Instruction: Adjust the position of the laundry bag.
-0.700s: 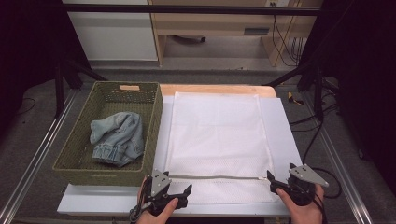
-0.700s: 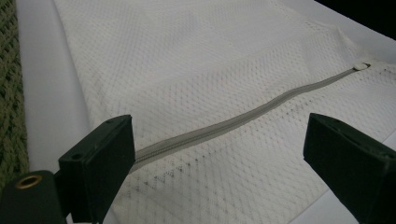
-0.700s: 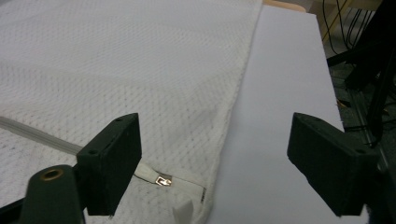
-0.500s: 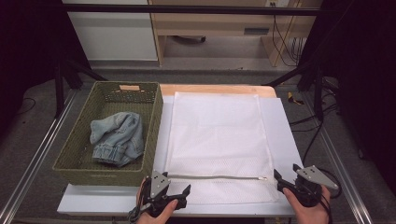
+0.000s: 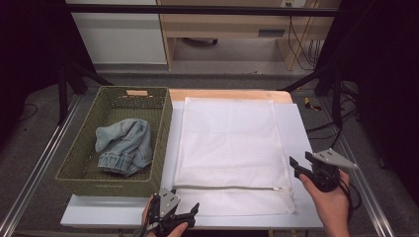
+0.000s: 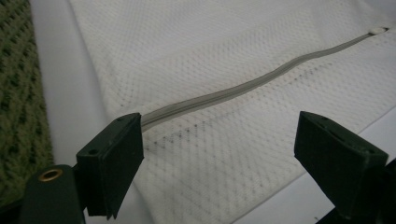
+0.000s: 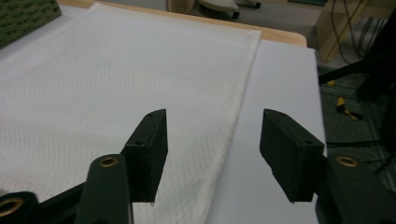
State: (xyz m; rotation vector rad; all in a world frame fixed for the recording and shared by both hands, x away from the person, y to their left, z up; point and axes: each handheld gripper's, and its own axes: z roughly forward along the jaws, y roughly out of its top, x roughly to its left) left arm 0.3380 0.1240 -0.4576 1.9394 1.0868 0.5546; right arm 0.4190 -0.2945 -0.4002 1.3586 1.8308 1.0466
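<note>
Both my hand-held grippers, left (image 5: 190,211) and right (image 5: 300,163), are released. I should pinch the mesh bag (image 5: 228,148) beside its zipper (image 6: 243,86), I think.

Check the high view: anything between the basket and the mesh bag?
Nothing stands there: a bare strip of the white sheet separates the basket from the mesh bag, seen in the high view.

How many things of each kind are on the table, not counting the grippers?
Green woven basket: 1
Light blue denim garment, lying inside the basket: 1
White mesh laundry bag with a grey zipper: 1
Total: 3
</note>
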